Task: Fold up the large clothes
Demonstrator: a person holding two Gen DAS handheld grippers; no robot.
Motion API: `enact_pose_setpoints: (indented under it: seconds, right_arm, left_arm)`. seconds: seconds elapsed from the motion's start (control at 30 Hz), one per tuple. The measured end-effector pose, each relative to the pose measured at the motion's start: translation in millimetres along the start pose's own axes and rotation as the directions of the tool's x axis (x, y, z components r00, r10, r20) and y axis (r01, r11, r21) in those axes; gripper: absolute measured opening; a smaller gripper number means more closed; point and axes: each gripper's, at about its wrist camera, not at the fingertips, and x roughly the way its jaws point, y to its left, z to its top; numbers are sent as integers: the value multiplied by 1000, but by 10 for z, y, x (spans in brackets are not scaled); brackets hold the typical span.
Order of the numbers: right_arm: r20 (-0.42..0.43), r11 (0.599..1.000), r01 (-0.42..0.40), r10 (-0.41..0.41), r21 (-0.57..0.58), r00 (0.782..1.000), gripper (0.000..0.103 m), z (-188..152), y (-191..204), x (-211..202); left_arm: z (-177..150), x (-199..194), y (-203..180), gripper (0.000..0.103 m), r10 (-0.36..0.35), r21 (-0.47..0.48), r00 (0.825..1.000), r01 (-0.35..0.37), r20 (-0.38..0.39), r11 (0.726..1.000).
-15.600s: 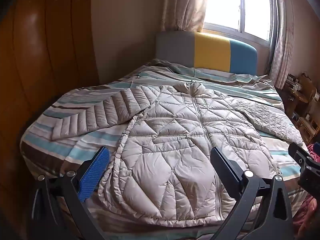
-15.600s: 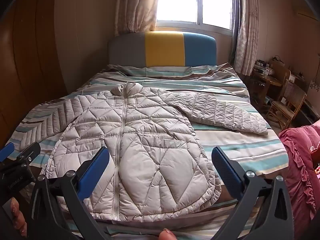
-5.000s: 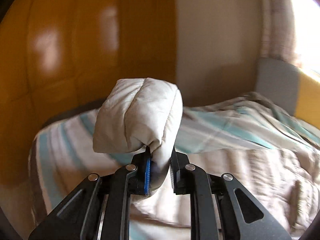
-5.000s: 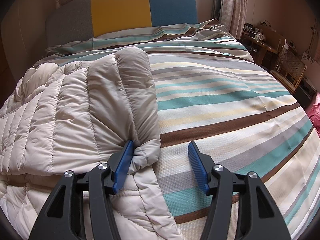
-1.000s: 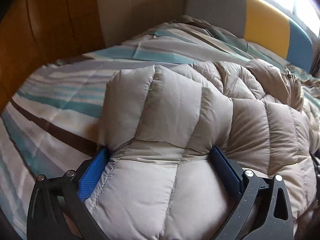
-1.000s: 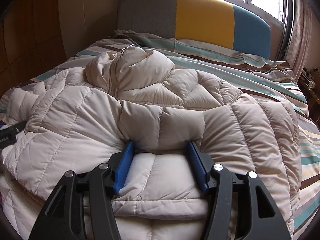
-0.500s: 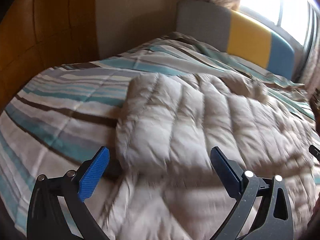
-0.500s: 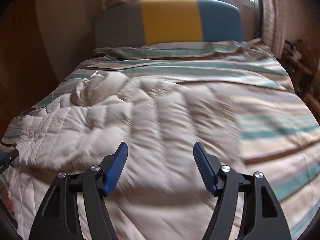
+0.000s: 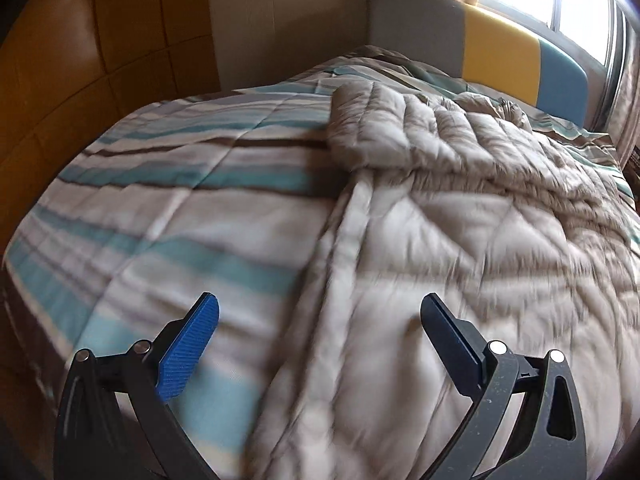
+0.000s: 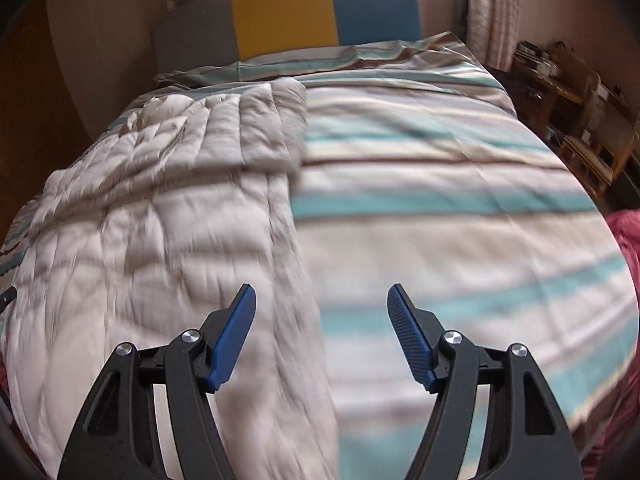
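Note:
A beige quilted down jacket (image 9: 460, 240) lies on the striped bed, both sleeves folded in across its chest. In the left wrist view its left side edge runs down between the fingers of my left gripper (image 9: 320, 316), which hangs open above it, holding nothing. In the right wrist view the jacket (image 10: 160, 220) fills the left half, and its right side edge passes under my right gripper (image 10: 322, 304), which also stands open and empty. The folded sleeve (image 10: 272, 120) lies near the collar. Both views are blurred by motion.
The bed's striped duvet (image 10: 460, 200) spreads bare to the right of the jacket and, in the left wrist view, duvet (image 9: 160, 200) to its left. A grey, yellow and blue headboard (image 10: 284, 16) stands at the far end. Wooden panelling (image 9: 80, 60) lines the left; chairs (image 10: 600, 128) and red fabric (image 10: 628, 240) the right.
Both grippers let go of the folded sleeves and pulled back toward the foot of the bed. The left has shifted to the jacket's left edge, the right to its right edge.

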Motion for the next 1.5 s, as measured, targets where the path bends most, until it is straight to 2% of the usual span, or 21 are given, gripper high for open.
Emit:
enact_pose_setpoints:
  seconds: [0.1, 0.23, 0.33, 0.43, 0.5, 0.53, 0.57, 0.6, 0.63, 0.67, 0.7, 0.73, 0.77, 0.87, 1.0, 1.1, 1.2, 1.4, 1.5]
  right_arm:
    - [-10, 999, -22, 23, 30, 1000, 68, -287, -100, -187]
    - [-24, 995, -77, 79, 69, 997, 68, -541, -157, -358]
    - [-34, 993, -111, 113, 48, 993, 68, -671, -107, -445]
    - [-51, 991, -133, 134, 30, 990, 66, -801, -37, -443]
    - [-55, 986, -155, 158, 59, 986, 61, -906, -37, -409]
    - [-47, 983, -167, 171, 73, 984, 58, -943, -39, -403]
    - [-32, 980, -183, 186, 74, 982, 49, -973, -23, -411]
    - [-20, 980, -190, 192, 66, 981, 43, -984, 3, -417]
    - [-14, 980, -194, 195, 43, 981, 35, -986, 40, -428]
    - [-7, 979, -201, 201, 22, 980, 27, -982, 70, -446]
    - [10, 978, -207, 207, 5, 978, 22, -976, 95, -488]
    - [25, 977, -211, 211, -1, 977, 15, -974, 94, -523]
    - [50, 974, -228, 228, -3, 972, 12, -972, 78, -586]
    - [109, 956, -294, 294, -17, 950, 10, -968, 4, -797]
    - [149, 933, -361, 358, -11, 922, 9, -970, -87, -1030]
    - [166, 930, -368, 365, -11, 916, 9, -902, -77, -1039]
    - [193, 929, -368, 367, -30, 910, 9, -690, 5, -956]
    - [280, 946, -315, 323, -74, 904, 9, -73, 266, -782]
    - [300, 951, -306, 307, -52, 903, 9, 252, 302, -649]
  left_arm:
    - [-263, -147, 125, 100, -15, 11, 1000, 14, 7, 1000]
    - [-585, -373, 301, 100, -86, -13, 996, 86, 20, 996]
    - [-729, -491, 370, 100, -138, -40, 990, 140, 33, 989]
    - [-869, -545, 411, 100, -211, -85, 978, 210, 0, 974]
    - [-978, -571, 373, 95, -216, -80, 976, 214, -16, 974]
    - [-1010, -607, 330, 90, -211, -58, 977, 210, -7, 976]
    - [-1014, -630, 283, 80, -211, -41, 977, 211, -4, 977]
    - [-1015, -656, 233, 75, -208, -19, 978, 208, 1, 978]
    - [-1013, -688, 173, 65, -207, 6, 978, 207, 6, 978]
    - [-1006, -705, 141, 46, -215, 16, 977, 215, 8, 977]
    - [-1005, -731, 109, 39, -226, 23, 974, 225, 13, 974]
    - [-1000, -796, 77, 22, -240, 41, 970, 238, 33, 970]
    - [-986, -848, 48, 17, -239, 53, 970, 236, 51, 970]
    - [-981, -1082, 87, 13, -256, 69, 960, 250, 109, 966]
    - [-972, -1345, 236, 12, -289, 28, 942, 289, 169, 957]
    - [-850, -1372, 252, 12, -304, 22, 933, 305, 192, 952]
    - [-622, -1320, 181, 12, -315, 28, 922, 317, 226, 948]
    - [-69, -1242, -35, 12, -334, 69, 886, 330, 322, 941]
    - [248, -1122, -70, 12, -342, 33, 877, 352, 338, 935]
